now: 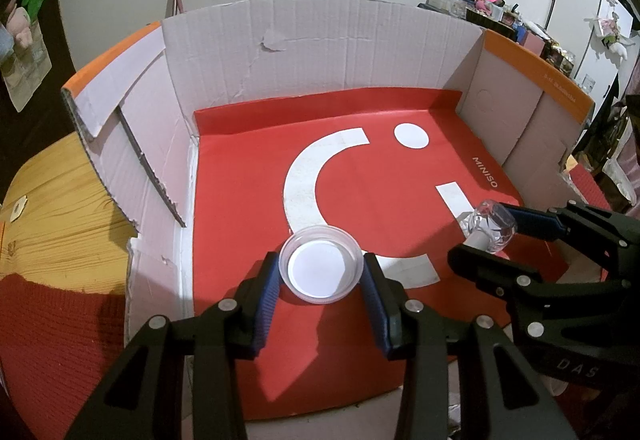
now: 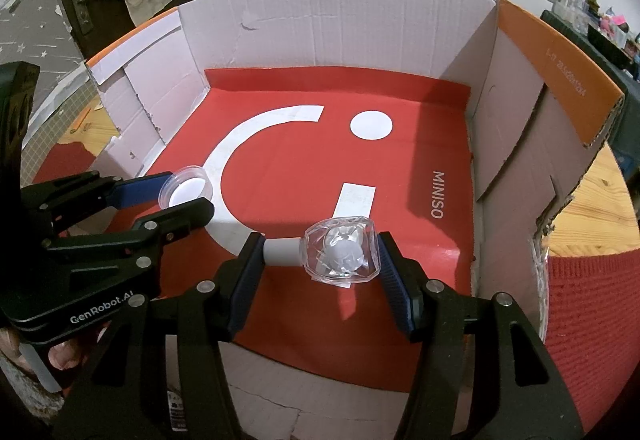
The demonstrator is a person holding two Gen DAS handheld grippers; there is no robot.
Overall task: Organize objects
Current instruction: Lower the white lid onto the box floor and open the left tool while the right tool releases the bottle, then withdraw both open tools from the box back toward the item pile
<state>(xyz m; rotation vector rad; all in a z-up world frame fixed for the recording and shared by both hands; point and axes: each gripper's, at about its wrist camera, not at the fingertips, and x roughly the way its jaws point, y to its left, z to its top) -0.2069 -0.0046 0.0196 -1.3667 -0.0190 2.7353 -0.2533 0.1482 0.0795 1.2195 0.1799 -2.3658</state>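
The box [image 1: 312, 40] of white cardboard with orange flaps stands open on a wooden counter [image 1: 56, 208], and a red sheet [image 1: 248, 176] with white marks and the word MINISO lines its floor. A red cloth [image 1: 52, 340] lies on the counter beside the box. Over the near part of the sheet, the left gripper [image 1: 320, 272] has its jaws narrowed on a clear round dish [image 1: 320, 264] with a white bottom, pads touching its rim. Just beside it, to its right, the right gripper [image 2: 320, 256] holds a clear faceted bottle [image 2: 340, 254] sideways, one pad on the white cap [image 2: 282, 251], the other on its base.
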